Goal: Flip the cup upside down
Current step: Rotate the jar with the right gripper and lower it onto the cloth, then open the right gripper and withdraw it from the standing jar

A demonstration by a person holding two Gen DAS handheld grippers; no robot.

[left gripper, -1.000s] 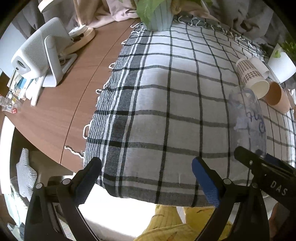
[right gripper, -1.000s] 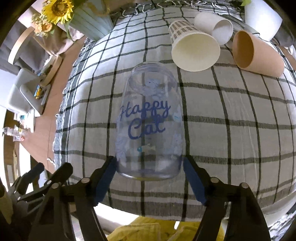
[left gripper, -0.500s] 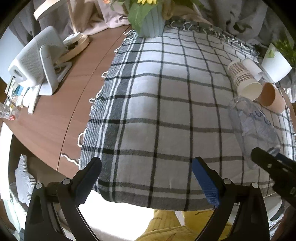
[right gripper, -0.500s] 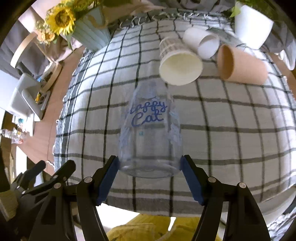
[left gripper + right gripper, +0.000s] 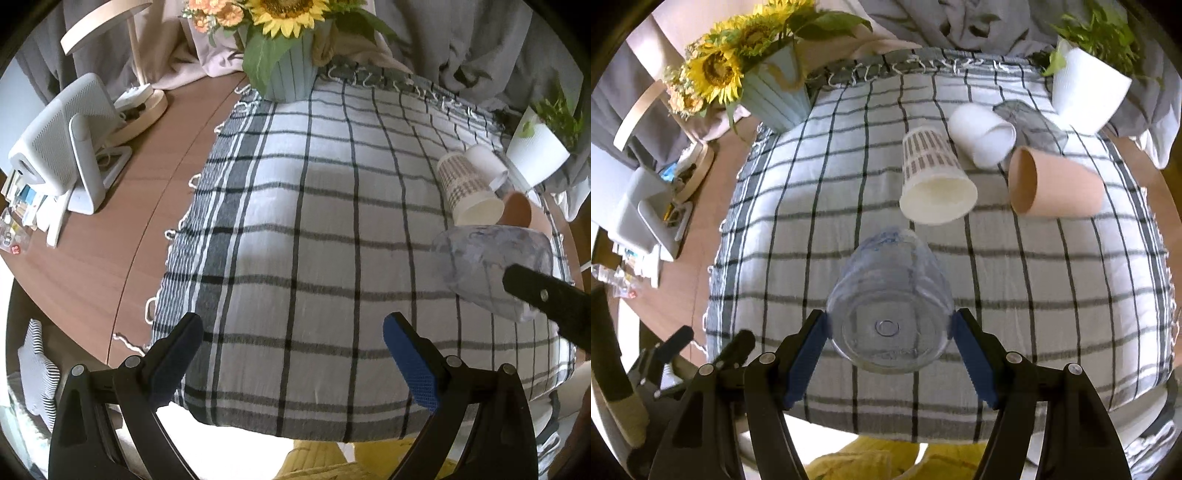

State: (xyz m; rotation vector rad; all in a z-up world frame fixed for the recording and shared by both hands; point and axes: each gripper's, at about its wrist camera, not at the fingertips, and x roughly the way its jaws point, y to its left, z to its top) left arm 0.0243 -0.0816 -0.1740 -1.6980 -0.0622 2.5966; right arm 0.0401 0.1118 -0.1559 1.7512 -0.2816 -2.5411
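Our right claw (image 5: 889, 334) grips the cup (image 5: 888, 301) by its base, long axis pointing away toward upper frame, while our left claw (image 5: 291, 341) gapes wide, empty.

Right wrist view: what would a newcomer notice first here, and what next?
First, the clear cup, gripped between the right gripper fingers and tipped so its base faces the camera, above the checked cloth. Next, three paper cups lying on their sides behind it, then the sunflowers at the far left corner. The left gripper is open and holds nothing.
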